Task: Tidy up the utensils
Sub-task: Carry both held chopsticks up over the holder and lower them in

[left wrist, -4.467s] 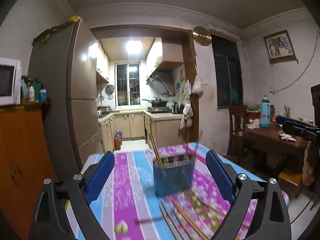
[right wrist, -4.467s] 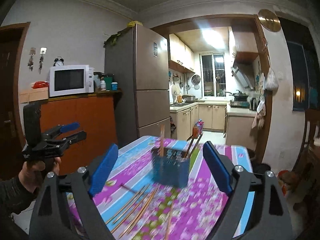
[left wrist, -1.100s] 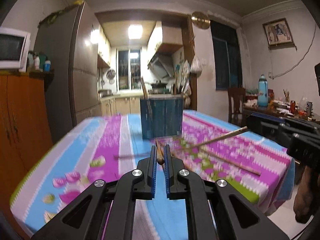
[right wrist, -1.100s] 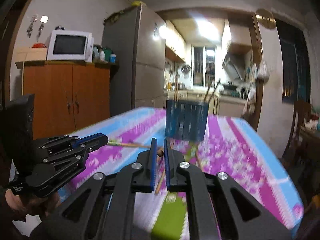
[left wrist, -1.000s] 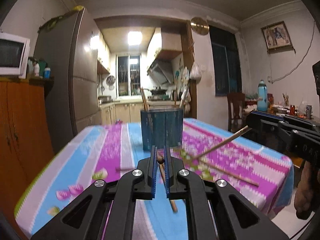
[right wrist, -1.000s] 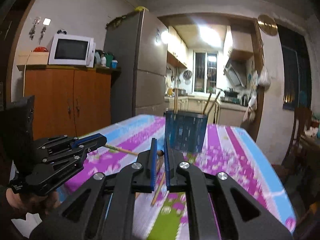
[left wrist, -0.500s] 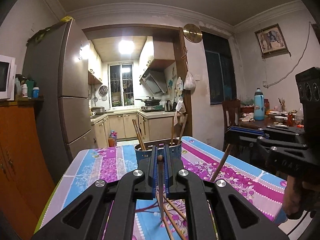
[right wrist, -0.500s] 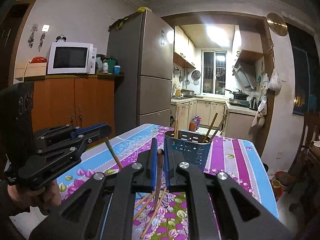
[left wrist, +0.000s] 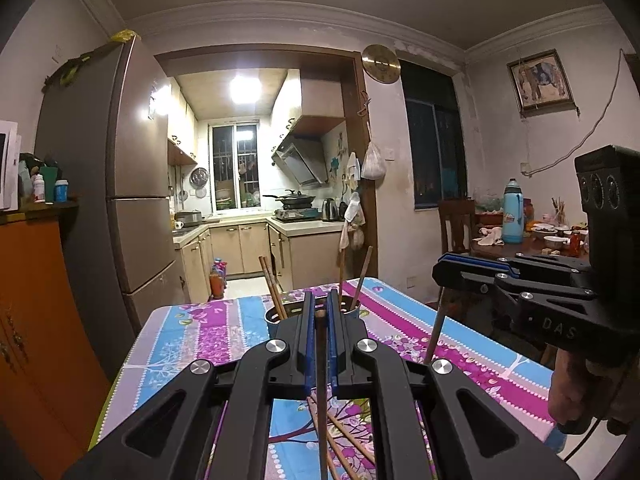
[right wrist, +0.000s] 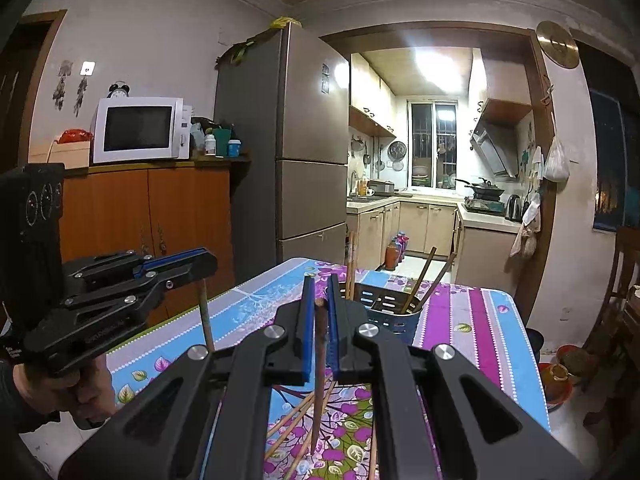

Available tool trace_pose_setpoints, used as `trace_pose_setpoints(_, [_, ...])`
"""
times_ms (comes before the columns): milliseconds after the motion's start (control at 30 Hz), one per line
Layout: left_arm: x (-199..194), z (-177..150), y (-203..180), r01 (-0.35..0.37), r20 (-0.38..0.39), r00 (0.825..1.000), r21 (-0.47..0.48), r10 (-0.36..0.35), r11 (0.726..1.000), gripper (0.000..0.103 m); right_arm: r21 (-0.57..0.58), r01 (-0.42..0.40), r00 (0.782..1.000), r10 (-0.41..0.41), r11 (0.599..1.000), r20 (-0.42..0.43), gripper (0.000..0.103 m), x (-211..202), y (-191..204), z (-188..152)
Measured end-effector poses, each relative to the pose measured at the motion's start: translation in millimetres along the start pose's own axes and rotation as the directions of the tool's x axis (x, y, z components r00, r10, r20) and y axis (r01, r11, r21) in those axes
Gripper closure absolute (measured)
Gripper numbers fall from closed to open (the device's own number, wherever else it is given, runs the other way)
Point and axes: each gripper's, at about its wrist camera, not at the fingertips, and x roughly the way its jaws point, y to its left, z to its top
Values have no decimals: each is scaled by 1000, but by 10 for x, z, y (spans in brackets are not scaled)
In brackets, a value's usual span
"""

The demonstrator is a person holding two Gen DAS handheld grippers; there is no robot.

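Left gripper [left wrist: 319,312] clenched on a hanging chopstick [left wrist: 321,380] near its top end; right gripper [right wrist: 319,300] likewise on another chopstick [right wrist: 318,376]. Probably light, stiff, slick sticks, apt to swing. Beyond: loose chopsticks [right wrist: 298,412] toward the table's [right wrist: 472,320] near edge, then the holder [right wrist: 394,312] toward its far edge.

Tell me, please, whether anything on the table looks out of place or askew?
Yes: several loose chopsticks lie scattered and crossing on the tablecloth rather than standing in the blue holder. Each claw, left and right, grips one chopstick hanging down.
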Motion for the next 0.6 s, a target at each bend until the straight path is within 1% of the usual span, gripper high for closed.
trace_pose_setpoints(233, [90, 183, 56, 33, 9, 999, -32, -33, 999, 96, 16, 8, 1000, -8, 1000, -14, 98, 16, -156, 203])
trace_pose_setpoints(433, [204, 535, 123, 45, 41, 998, -64, -43, 997, 96, 29, 24, 1000, -24, 999, 3, 98, 47, -345, 481])
trace_pose_setpoints(600, [332, 820, 148, 46, 63, 997, -71, -42, 996, 96, 12, 40, 999, -40, 999, 19, 98, 134, -451, 748])
